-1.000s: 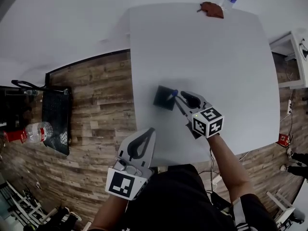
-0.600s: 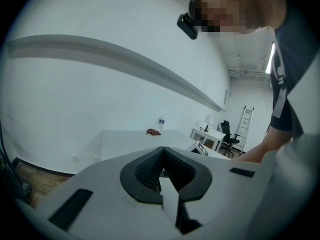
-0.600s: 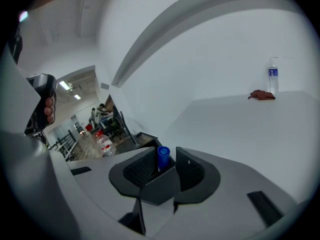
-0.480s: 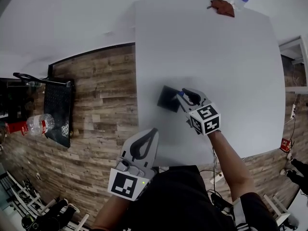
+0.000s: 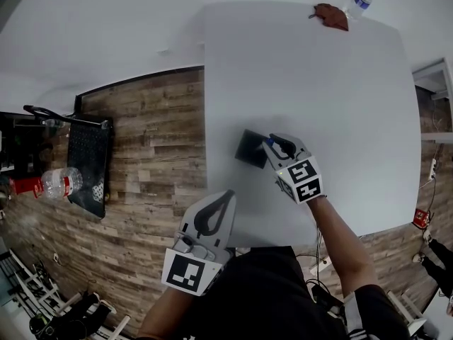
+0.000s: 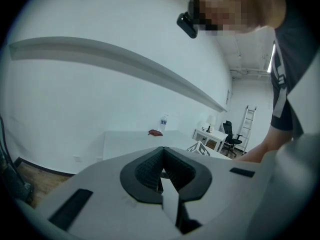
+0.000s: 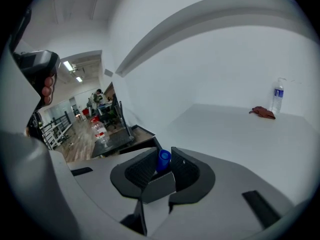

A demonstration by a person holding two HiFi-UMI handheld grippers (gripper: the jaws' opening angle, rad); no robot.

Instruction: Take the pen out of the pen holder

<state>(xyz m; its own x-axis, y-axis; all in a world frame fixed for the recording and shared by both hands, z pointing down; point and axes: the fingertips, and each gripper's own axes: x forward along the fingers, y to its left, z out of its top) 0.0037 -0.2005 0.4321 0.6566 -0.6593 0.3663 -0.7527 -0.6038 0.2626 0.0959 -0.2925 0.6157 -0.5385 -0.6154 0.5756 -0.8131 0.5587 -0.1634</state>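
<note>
A black pen holder [image 5: 249,148] stands on the white table [image 5: 333,83], near its left front part. My right gripper [image 5: 270,144] is at the holder's right rim, shut on a pen with a blue cap [image 5: 269,142]. In the right gripper view the blue cap [image 7: 163,159] sticks up between the two black pads [image 7: 184,170] of the right gripper [image 7: 164,156]. The pen's lower part is hidden. My left gripper [image 5: 216,205] hangs at the table's front left corner, shut and with nothing in it; in its own view the left gripper [image 6: 162,153] has its pads meeting.
A water bottle [image 5: 359,0] and a reddish-brown cloth [image 5: 330,15] lie at the table's far edge. On the wooden floor to the left stands a black cart [image 5: 86,168] with a plastic bottle [image 5: 56,183] beside it. A white desk [image 5: 433,94] is at the right.
The right gripper has swung more upright beside the holder, its marker cube now nearer to it, still with the blue-capped pen. The left gripper has barely moved.
</note>
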